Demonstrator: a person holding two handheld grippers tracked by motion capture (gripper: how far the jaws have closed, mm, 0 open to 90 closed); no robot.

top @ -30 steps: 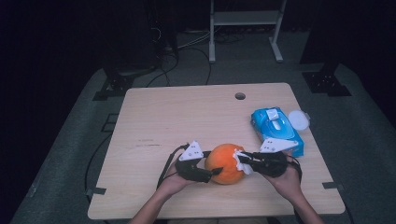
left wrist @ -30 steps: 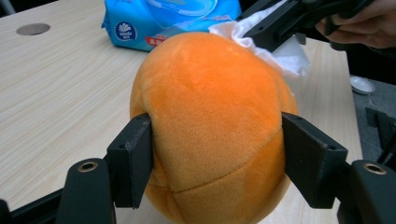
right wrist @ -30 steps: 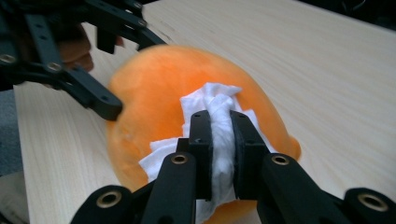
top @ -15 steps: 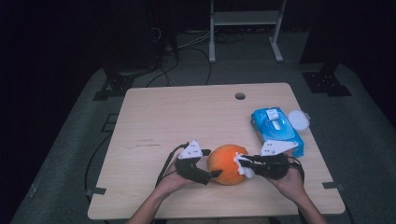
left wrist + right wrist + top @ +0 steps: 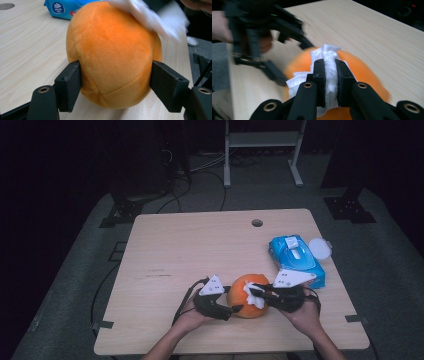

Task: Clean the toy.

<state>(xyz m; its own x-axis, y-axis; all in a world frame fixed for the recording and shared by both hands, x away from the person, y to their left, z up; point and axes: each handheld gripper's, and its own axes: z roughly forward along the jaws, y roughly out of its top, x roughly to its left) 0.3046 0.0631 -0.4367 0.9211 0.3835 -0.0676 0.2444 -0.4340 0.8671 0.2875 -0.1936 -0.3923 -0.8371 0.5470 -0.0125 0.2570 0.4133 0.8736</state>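
An orange plush ball (image 5: 240, 301) rests on the wooden table (image 5: 200, 250) near its front edge. In the left gripper view the ball (image 5: 112, 55) sits between both black jaws. My left gripper (image 5: 116, 85) has just been closing, and its pads now press the ball's two sides. From the right, my right gripper (image 5: 252, 292) is shut on a crumpled white wipe (image 5: 325, 52). It holds that wipe against the top of the ball (image 5: 359, 72). The wipe (image 5: 150, 17) shows blurred over the ball's upper right.
A blue pack of wipes (image 5: 296, 260) lies at the table's right edge, a round white lid (image 5: 320, 249) beside it. A cable hole (image 5: 257, 223) sits near the far edge. Dark floor, cables and a metal stand lie beyond the table.
The left gripper's jaws drew apart from the ball half a second ago and have come back in against it. The right gripper has kept the wipe on the ball's top.
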